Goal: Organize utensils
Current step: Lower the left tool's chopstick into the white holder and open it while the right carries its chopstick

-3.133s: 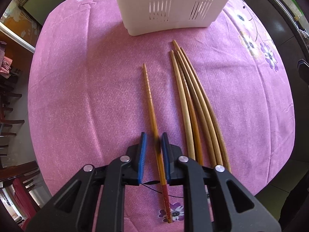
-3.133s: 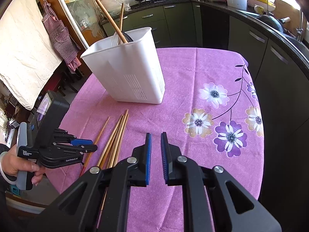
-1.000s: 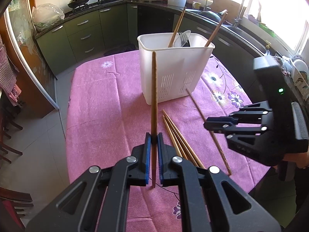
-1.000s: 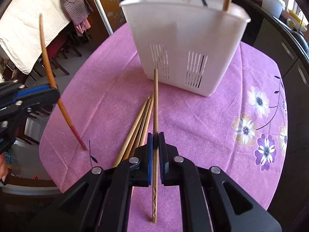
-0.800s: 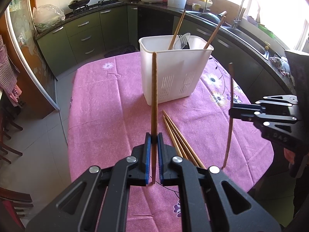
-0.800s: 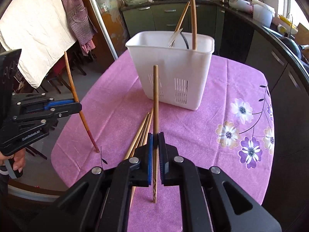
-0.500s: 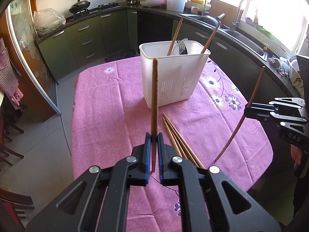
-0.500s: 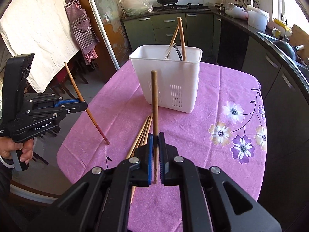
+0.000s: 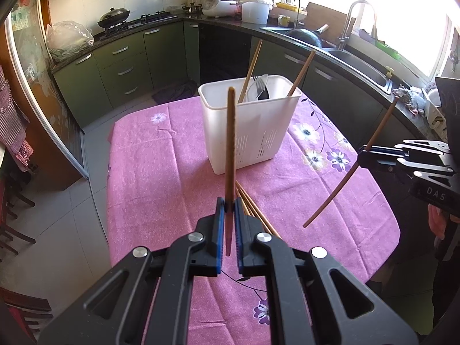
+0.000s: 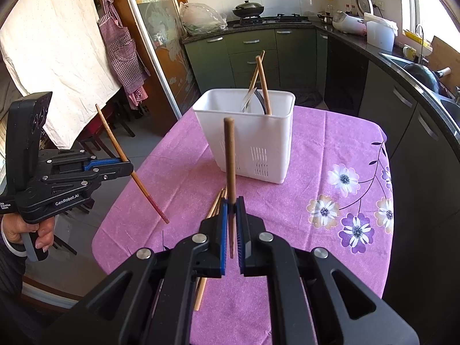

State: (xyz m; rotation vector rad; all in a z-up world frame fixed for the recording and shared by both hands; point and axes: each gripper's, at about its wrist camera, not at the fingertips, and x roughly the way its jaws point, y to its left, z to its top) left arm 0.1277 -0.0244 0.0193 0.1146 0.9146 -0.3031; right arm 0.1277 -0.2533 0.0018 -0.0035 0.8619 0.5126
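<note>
Two matte black handheld grippers, left gripper and right gripper, carry blue ribbed pads inside their jaws and round silver screws on angular, cut-out arms. White lettering reads "GenRobot.AI" on one body, "DAS" on the other. A pale bracelet circles the person's wrist.

wok: on stove, back counter | apron: hanging by door | tap: at sink | cooker: counter corner

Sunlit window, green cabinets, grey tiled floor, white sheet
</note>
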